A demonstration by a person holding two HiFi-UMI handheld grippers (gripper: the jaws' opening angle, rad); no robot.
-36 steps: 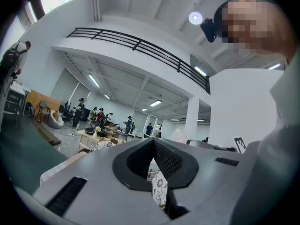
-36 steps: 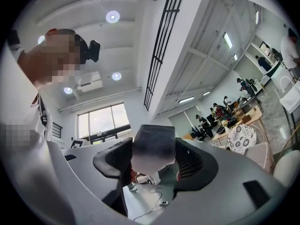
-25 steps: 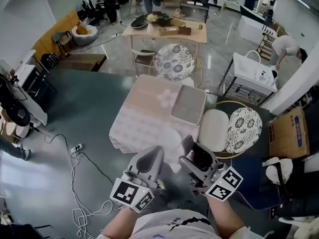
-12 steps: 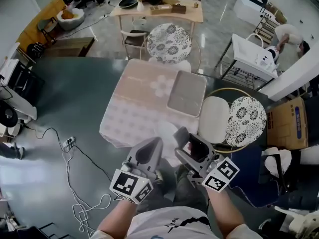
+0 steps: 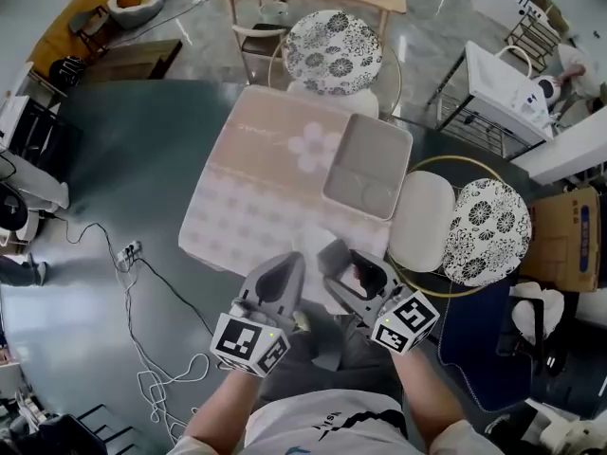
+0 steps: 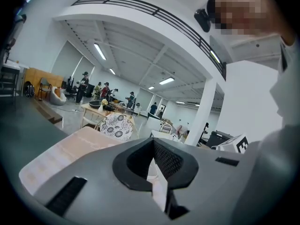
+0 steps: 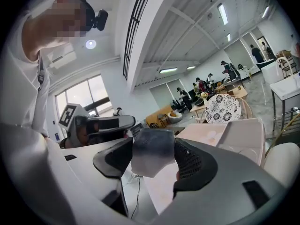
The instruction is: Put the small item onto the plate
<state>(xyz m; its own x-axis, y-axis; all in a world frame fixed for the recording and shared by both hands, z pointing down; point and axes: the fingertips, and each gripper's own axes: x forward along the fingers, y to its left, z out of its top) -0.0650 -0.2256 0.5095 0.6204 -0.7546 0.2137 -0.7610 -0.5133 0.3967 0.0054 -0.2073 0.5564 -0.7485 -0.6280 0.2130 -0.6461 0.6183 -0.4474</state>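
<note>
Right gripper [image 5: 349,265] fingers clamp the small item [image 7: 152,151]; left gripper [image 5: 288,265] fingers closed; table [image 5: 247,178] now nearer

light: ceiling strips [image 6: 99,51] shining bright and even | shadows: falling soft, faint | glare: floor [image 5: 427,27] gleaming in head view | edges: both gripper views bending, darkening at rims | focus: nearest parts blurring
</note>
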